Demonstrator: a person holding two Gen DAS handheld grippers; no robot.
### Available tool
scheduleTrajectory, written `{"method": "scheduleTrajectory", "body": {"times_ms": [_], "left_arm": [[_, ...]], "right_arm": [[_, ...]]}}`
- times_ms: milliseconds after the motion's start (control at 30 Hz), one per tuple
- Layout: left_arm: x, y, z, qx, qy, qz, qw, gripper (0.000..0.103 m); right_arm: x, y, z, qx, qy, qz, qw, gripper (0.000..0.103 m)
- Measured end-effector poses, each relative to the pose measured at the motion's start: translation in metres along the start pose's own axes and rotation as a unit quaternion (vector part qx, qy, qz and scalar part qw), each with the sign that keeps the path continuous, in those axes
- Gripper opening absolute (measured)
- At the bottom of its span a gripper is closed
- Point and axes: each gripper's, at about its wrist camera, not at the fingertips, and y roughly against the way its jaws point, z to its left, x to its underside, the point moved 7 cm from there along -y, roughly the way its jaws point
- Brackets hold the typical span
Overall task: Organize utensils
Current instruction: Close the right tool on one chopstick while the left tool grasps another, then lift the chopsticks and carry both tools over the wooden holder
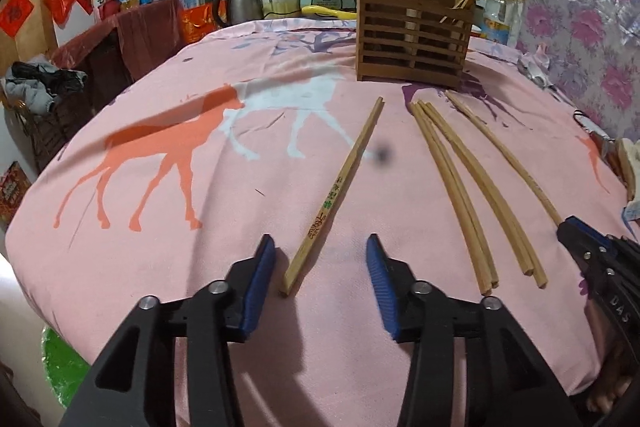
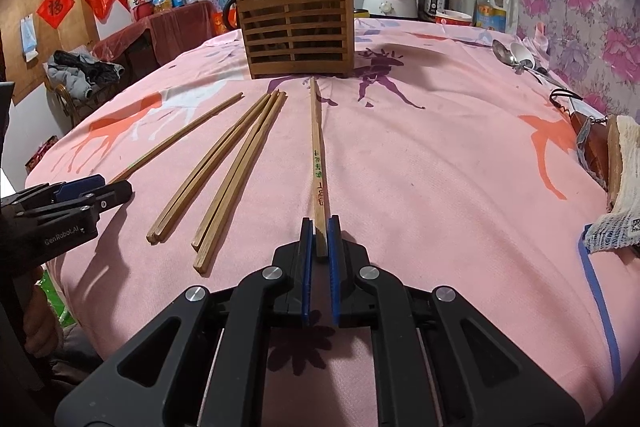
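A printed chopstick (image 1: 332,199) lies on the pink tablecloth between the blue pads of my left gripper (image 1: 322,243), which stands open; neither pad touches it. My right gripper (image 2: 320,227) is shut on the near end of another printed chopstick (image 2: 318,163), whose far tip reaches toward the wooden slatted holder (image 2: 298,35). Several plain chopsticks (image 2: 224,167) lie side by side between the two grippers. A few chopsticks stand in the holder (image 1: 412,27). The right gripper (image 1: 568,227) shows at the right edge of the left wrist view, and the left gripper (image 2: 112,186) at the left edge of the right wrist view.
Metal spoons (image 2: 516,57) lie at the table's far right, by the flowered wall. A white cloth and a wooden-handled item (image 2: 624,187) sit at the right edge. A sauce bottle, pots and cookers stand behind the holder. A hand grips the left tool low on the left.
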Motion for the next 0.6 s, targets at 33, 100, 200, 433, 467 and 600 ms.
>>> {"method": "scheduleTrajectory", "body": {"times_ms": [33,100,200,433,467,600], "left_arm": [[-0.0004,0.0004,0.001,0.001,0.001,0.0,1.0,0.027],[-0.0003,0.0009,0.0023,0.005,0.002,0.0,1.0,0.012],[0.0002,0.0025,0.0021,0.012,0.004,0.002,0.9999,0.007],[0.0028,0.0043,-0.0007,0.018,0.004,0.007,0.9998,0.008],[0.0029,0.0044,-0.0008,0.018,0.003,0.007,0.9998,0.008],[0.0034,0.0043,-0.0009,0.017,0.0,0.004,0.9998,0.009]], "right_arm": [[0.0003,0.0002,0.0008,0.001,0.002,-0.001,1.0,0.009],[0.0004,0.0006,0.0018,0.002,0.006,-0.004,1.0,0.009],[0.0001,0.0007,0.0009,-0.001,0.002,-0.005,1.0,0.008],[0.0006,0.0007,-0.0002,-0.006,-0.001,-0.004,1.0,0.01],[0.0006,0.0008,-0.0004,-0.007,-0.002,-0.004,1.0,0.01],[0.0008,0.0002,-0.0011,-0.008,-0.002,-0.005,1.0,0.01]]}}
